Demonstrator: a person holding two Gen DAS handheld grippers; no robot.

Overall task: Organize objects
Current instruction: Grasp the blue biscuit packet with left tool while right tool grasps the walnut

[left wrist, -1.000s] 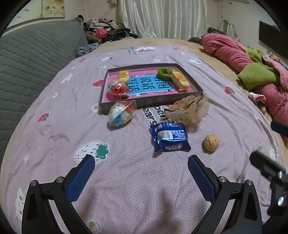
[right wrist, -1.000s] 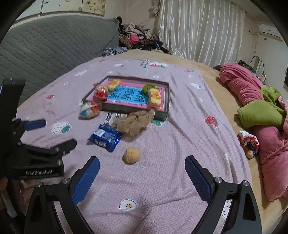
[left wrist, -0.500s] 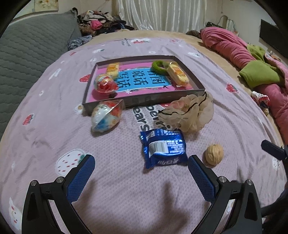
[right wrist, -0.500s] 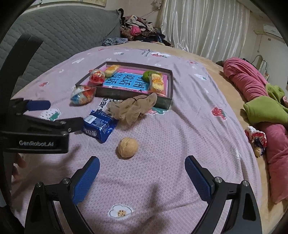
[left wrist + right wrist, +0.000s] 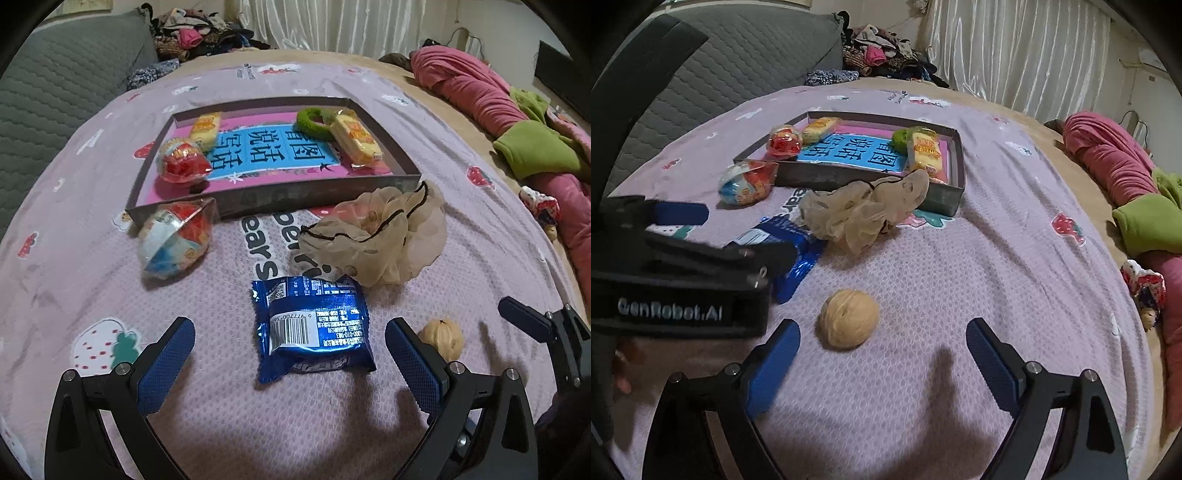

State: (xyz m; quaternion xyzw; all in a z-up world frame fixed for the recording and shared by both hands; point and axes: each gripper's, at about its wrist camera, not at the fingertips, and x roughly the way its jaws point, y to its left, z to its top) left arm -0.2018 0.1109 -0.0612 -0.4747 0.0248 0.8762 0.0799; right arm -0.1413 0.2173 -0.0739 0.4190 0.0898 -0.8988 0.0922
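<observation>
A blue snack packet [image 5: 314, 328] lies on the purple bedsheet, and my left gripper [image 5: 290, 332] hangs open just above it with a finger on each side. To its right sits a walnut [image 5: 848, 323]. My right gripper [image 5: 882, 330] is over the walnut with its jaws closing; the nut lies between the fingers, nearer the left one, and neither pad touches it. Behind are a beige mesh scrunchie [image 5: 376, 236], a clear wrapped ball [image 5: 177, 236] and a grey box [image 5: 280, 199] holding a red ball, two yellow bars and a green ring.
Pink and green bedding [image 5: 517, 147] is heaped along the right side, with a small doll [image 5: 1143, 288] near it. A grey quilted headboard [image 5: 738, 62] rises at the left and a clothes pile [image 5: 199, 33] lies at the back. The left gripper's body [image 5: 683, 266] fills the right wrist view's left side.
Both grippers have come down and forward: the blue packet now lies between the left fingers and the walnut between the right ones. The right fingers stand slightly closer together.
</observation>
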